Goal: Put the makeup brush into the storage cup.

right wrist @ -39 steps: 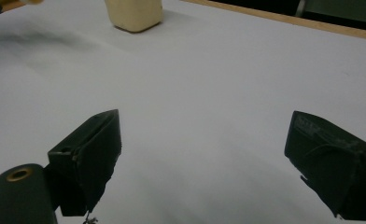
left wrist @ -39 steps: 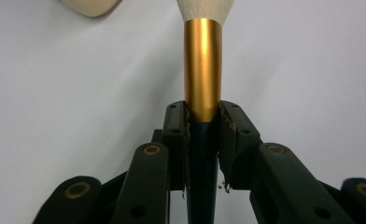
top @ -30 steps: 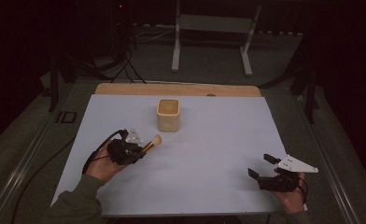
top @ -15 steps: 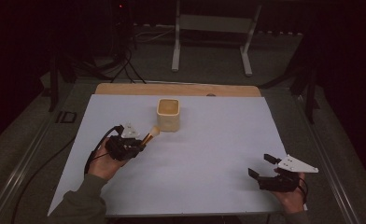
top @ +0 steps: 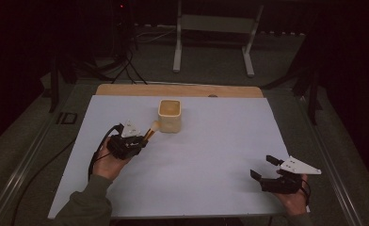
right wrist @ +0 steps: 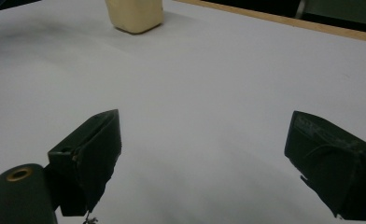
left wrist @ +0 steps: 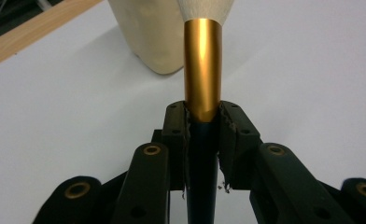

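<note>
I see a white sheet covering the table, a bare wooden edge at the far side, and a dark room beyond with a metal stand on the floor. My left gripper is clamped on a brush; its long axis runs away from me, rightward, pale bristle tip toward the cream cup, just beside it. My right gripper rests near right, jaws spread wide with nothing between them.

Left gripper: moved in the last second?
Yes. The left gripper, shut on the brush, has gone forward toward the cream cup, which stayed put.
</note>
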`<state>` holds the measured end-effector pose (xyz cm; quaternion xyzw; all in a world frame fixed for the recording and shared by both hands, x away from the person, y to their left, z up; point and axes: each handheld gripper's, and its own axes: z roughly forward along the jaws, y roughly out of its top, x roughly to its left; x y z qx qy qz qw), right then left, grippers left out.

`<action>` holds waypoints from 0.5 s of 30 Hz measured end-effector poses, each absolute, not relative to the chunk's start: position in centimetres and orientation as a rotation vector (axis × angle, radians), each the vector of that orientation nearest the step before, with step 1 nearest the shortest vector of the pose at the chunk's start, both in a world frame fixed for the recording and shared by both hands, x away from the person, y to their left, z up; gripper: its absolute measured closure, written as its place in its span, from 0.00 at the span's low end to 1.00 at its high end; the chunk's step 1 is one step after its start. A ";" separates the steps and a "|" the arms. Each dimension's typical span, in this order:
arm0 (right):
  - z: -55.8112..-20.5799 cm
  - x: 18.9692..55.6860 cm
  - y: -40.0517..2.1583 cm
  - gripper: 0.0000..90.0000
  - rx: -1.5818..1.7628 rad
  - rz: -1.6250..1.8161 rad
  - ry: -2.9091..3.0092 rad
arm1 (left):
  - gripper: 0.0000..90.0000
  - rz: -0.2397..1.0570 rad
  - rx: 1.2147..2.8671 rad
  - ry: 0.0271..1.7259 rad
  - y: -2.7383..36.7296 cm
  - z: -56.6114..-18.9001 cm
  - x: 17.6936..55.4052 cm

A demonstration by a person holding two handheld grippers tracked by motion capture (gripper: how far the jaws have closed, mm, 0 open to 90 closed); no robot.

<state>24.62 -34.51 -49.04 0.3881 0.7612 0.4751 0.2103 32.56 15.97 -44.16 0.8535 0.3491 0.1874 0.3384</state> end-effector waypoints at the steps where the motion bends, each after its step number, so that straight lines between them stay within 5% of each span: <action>1: -49.0 24.6 -34.5 0.12 1.078 1.320 2.116 | 0.83 0.496 2.219 0.911 16.0 -44.1 32.6; 15: -49.0 24.6 -34.5 0.12 1.077 1.322 2.115 | 0.83 0.536 2.155 0.944 16.0 -44.0 32.8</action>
